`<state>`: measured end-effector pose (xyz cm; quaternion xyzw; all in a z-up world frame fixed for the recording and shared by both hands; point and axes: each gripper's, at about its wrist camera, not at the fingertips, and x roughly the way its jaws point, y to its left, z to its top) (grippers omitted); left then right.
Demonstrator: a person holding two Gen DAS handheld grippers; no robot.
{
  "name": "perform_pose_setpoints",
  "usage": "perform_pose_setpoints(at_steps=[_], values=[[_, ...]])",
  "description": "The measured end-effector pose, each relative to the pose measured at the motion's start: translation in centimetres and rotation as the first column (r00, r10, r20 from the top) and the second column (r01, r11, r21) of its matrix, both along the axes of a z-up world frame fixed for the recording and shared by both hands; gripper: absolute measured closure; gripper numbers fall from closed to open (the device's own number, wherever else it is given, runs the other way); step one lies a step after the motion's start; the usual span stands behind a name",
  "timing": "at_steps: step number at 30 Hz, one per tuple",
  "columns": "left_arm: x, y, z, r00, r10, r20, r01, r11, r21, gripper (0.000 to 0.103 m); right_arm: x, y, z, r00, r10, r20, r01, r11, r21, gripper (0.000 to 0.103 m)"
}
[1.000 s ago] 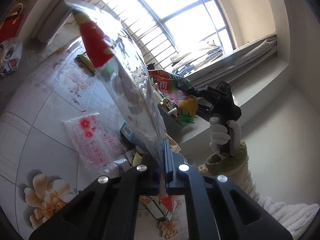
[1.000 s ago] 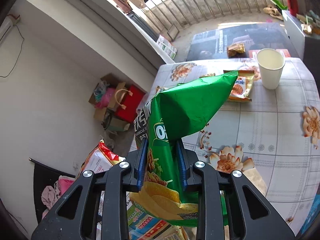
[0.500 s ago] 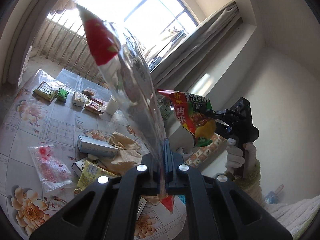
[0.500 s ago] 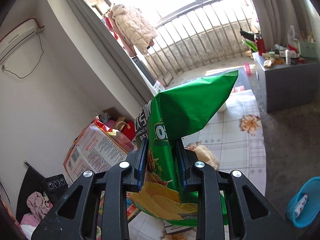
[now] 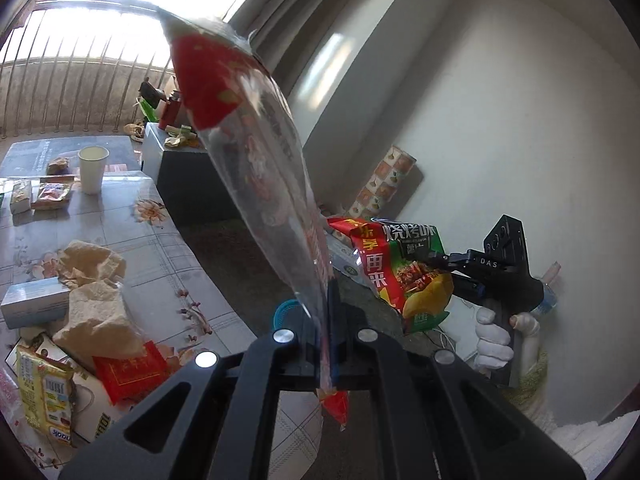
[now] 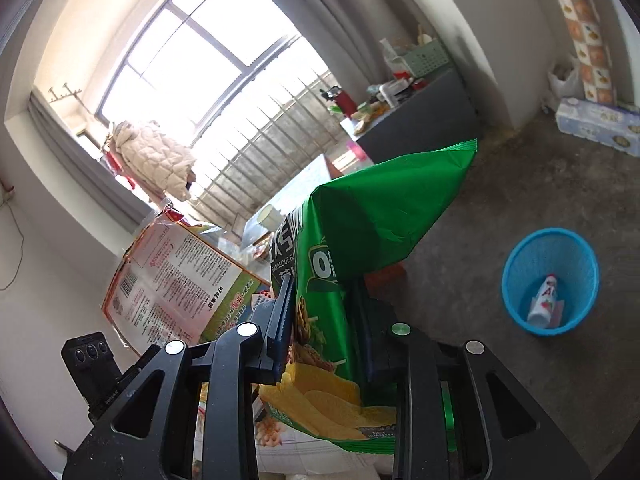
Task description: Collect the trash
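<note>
Clear crinkly film, the red-topped wrapper [image 5: 256, 184] is pinched flat at its lower end by the left gripper [image 5: 326, 344]. The right gripper [image 6: 324, 320] clamps the green chip bag [image 6: 372, 240] mid-body. Both look light, limp and slippery, likeliest to hold if gripped across flattened folds.

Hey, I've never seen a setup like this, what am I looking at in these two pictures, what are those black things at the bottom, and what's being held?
Each picture comes from a fisheye camera on a hand-held black tool with two fingers; a person holds one per hand. The left gripper is shut on a clear plastic bag with a red top. The right gripper pinches a green crisp packet; a white-gloved hand carries it. On the floral-cloth table lie crumpled paper, boxes, wrappers and a white paper cup. A blue mesh bin stands on the floor.
</note>
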<state>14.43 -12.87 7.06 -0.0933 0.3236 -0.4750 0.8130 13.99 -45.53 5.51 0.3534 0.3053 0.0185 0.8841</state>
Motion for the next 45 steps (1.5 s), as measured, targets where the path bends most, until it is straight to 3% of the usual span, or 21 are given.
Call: perform_pose_setpoints(at_steps=[4, 7, 13, 17, 20, 24, 26, 29, 31, 33, 34, 35, 36, 37, 38, 41, 45], values=[[1.3, -10.0, -1.6, 0.994, -0.106, -0.025, 0.108, 0.987, 0.121, 0.101, -2.7, -3.5, -2.7, 0.988, -0.150, -0.043, 0.148, 0.988, -0.037, 0.076], [2.0, -17.8, -3.3, 0.985, -0.175, -0.014, 0.173, 0.959, 0.224, 0.101, -3.8, -6.2, -5.7, 0.963, -0.252, -0.095, 0.247, 0.967, -0.060, 0.076], [2.0, -31.7, -9.2, 0.962, -0.273, 0.007, 0.240, 0.858, 0.454, 0.100, -5.8, -11.1, -12.5, 0.899, -0.385, -0.211, 0.381, 0.923, -0.060, 0.076], [2.7, -37.9, -14.3, 0.954, -0.299, 0.027, 0.232, 0.791, 0.566, 0.100, -5.3, -14.1, -17.6, 0.861, -0.422, -0.284, 0.437, 0.900, -0.015, 0.076], [3.8, -41.3, -17.4, 0.951, -0.305, 0.039, 0.219, 0.760, 0.611, 0.100, -4.3, -16.1, -21.0, 0.836, -0.439, -0.329, 0.470, 0.882, 0.018, 0.076], [5.9, -44.2, -20.4, 0.959, -0.283, -0.010, 0.225, 0.740, 0.634, 0.101, -3.7, -17.8, -24.2, 0.810, -0.450, -0.377, 0.506, 0.860, 0.061, 0.076], [7.4, -45.1, -21.8, 0.965, -0.259, -0.034, 0.222, 0.747, 0.627, 0.101, -3.5, -18.1, -25.2, 0.801, -0.455, -0.389, 0.518, 0.853, 0.069, 0.076], [8.8, -46.0, -22.9, 0.971, -0.239, -0.020, 0.205, 0.784, 0.586, 0.101, -3.3, -18.0, -25.9, 0.798, -0.456, -0.394, 0.523, 0.849, 0.078, 0.076], [9.9, -46.7, -23.4, 0.978, -0.206, 0.023, 0.162, 0.825, 0.541, 0.100, -3.2, -18.1, -26.3, 0.795, -0.458, -0.398, 0.528, 0.845, 0.082, 0.076], [10.5, -47.0, -24.2, 0.978, -0.171, 0.118, 0.088, 0.856, 0.510, 0.097, -3.2, -18.2, -27.0, 0.791, -0.460, -0.404, 0.534, 0.841, 0.088, 0.076], [10.6, -47.3, -25.2, 0.977, -0.155, 0.147, 0.055, 0.848, 0.527, 0.093, -3.1, -18.3, -27.4, 0.786, -0.462, -0.411, 0.538, 0.838, 0.087, 0.076], [10.9, -47.8, -26.7, 0.979, -0.160, 0.124, 0.062, 0.819, 0.570, 0.090, -3.2, -18.3, -27.8, 0.781, -0.461, -0.421, 0.541, 0.836, 0.088, 0.076], [11.3, -48.2, -28.4, 0.981, -0.182, 0.060, 0.103, 0.765, 0.636, 0.081, -3.2, -18.4, -28.2, 0.776, -0.460, -0.431, 0.545, 0.834, 0.092, 0.076], [11.5, -48.7, -30.1, 0.980, -0.197, 0.007, 0.135, 0.699, 0.703, 0.081, -3.3, -18.4, -28.6, 0.772, -0.458, -0.441, 0.547, 0.831, 0.095, 0.076], [11.8, -48.5, -31.0, 0.979, -0.202, -0.029, 0.159, 0.667, 0.728, 0.081, -3.4, -18.5, -29.1, 0.768, -0.457, -0.449, 0.550, 0.830, 0.096, 0.076], [12.1, -47.2, -31.5, 0.981, -0.184, -0.059, 0.172, 0.689, 0.704, 0.079, -3.5, -18.7, -29.8, 0.763, -0.453, -0.461, 0.552, 0.828, 0.101, 0.075], [12.7, -46.3, -30.1, 0.983, -0.156, -0.098, 0.180, 0.697, 0.694, 0.078, -3.2, -18.9, -30.4, 0.762, -0.448, -0.468, 0.552, 0.827, 0.106, 0.075]])
